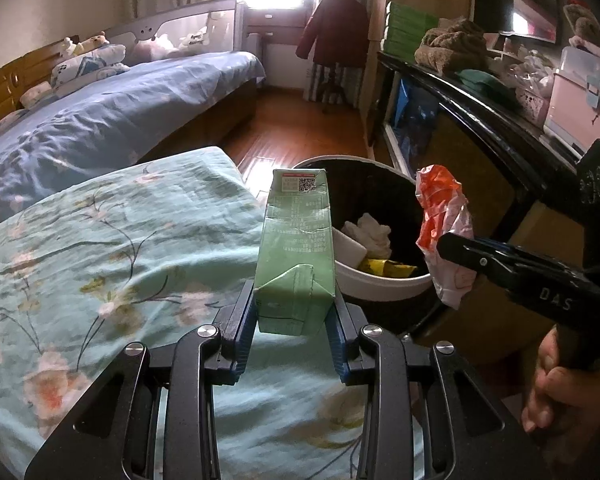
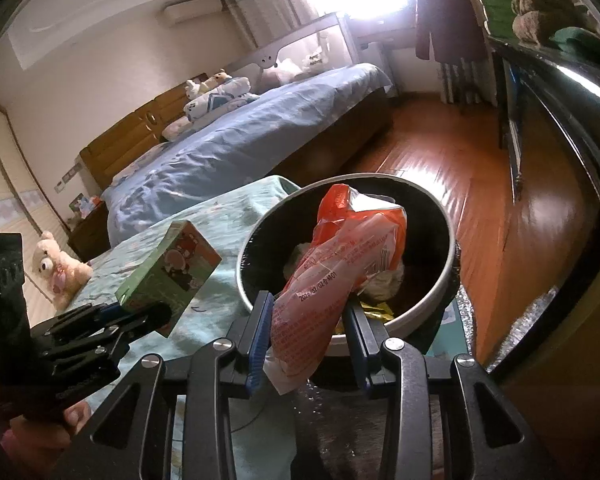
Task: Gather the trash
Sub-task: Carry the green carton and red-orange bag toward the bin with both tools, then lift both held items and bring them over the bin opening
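Note:
My left gripper (image 1: 294, 312) is shut on a green drink carton (image 1: 298, 248), held upright over the bed's edge just left of the bin. In the right wrist view the same carton (image 2: 172, 268) juts from the left gripper (image 2: 140, 312) at lower left. My right gripper (image 2: 308, 320) is shut on a crumpled orange and white plastic wrapper (image 2: 340, 256), which hangs over the white-rimmed trash bin (image 2: 444, 280). From the left wrist view the wrapper (image 1: 440, 216) sits at the tip of the right gripper (image 1: 452, 248), above the bin's (image 1: 380, 284) right rim. Tissue and a yellow scrap lie inside the bin.
A teal floral bedspread (image 1: 100, 248) lies under the left gripper. A blue-covered bed (image 1: 120, 112) stands behind it. A dark cabinet (image 1: 480, 120) with boxes and clutter runs along the right. Wooden floor (image 2: 460, 168) stretches beyond the bin. A person's hand (image 1: 560, 384) grips the right tool.

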Available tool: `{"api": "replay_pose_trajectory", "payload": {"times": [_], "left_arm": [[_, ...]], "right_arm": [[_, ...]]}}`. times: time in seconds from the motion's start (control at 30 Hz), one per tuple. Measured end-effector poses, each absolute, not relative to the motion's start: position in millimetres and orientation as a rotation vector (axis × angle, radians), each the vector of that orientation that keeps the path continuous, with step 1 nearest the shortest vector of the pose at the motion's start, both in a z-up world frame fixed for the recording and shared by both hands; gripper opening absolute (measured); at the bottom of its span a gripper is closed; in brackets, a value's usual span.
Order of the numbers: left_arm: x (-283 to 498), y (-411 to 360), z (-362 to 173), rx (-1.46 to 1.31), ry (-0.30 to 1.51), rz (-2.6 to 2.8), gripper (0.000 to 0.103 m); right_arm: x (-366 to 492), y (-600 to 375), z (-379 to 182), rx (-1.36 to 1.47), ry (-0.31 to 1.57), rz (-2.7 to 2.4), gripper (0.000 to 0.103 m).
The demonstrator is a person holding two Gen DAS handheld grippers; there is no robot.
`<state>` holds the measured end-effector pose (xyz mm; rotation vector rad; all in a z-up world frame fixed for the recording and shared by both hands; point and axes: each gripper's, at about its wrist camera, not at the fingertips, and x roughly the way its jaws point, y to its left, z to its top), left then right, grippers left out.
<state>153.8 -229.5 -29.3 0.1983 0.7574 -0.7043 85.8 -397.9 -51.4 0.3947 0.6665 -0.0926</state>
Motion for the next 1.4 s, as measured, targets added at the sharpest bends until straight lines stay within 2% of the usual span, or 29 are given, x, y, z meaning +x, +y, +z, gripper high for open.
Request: {"api": "replay_pose_trajectory", "payload": {"times": [0.6, 1.13, 1.27, 1.33, 1.37, 1.4], "left_arm": [[160, -239, -29, 0.201, 0.76, -0.712, 0.031], [169, -145, -62, 0.13, 0.843, -0.534, 0.031], [169, -134, -67, 0.127, 0.851, -0.517, 0.031], [169, -128, -69, 0.118, 0.858, -0.513, 0.032], [169, -125, -70, 0.111, 0.864, -0.513, 0.033], [169, -124, -70, 0.107, 0.866, -0.513, 0.039]], "right_arm": [[93, -402, -47, 0.397, 0.661, -0.084, 0.036], [128, -303, -77, 0.253, 0.838, 0.231, 0.036], [140, -285, -90, 0.207, 0.887, 0.243, 0.041], [139, -285, -92, 0.232, 0.896, 0.246, 0.047], [137, -287, -91, 0.251, 0.892, 0.248, 0.054], [135, -289, -90, 0.265, 0.886, 0.244, 0.065]]}}
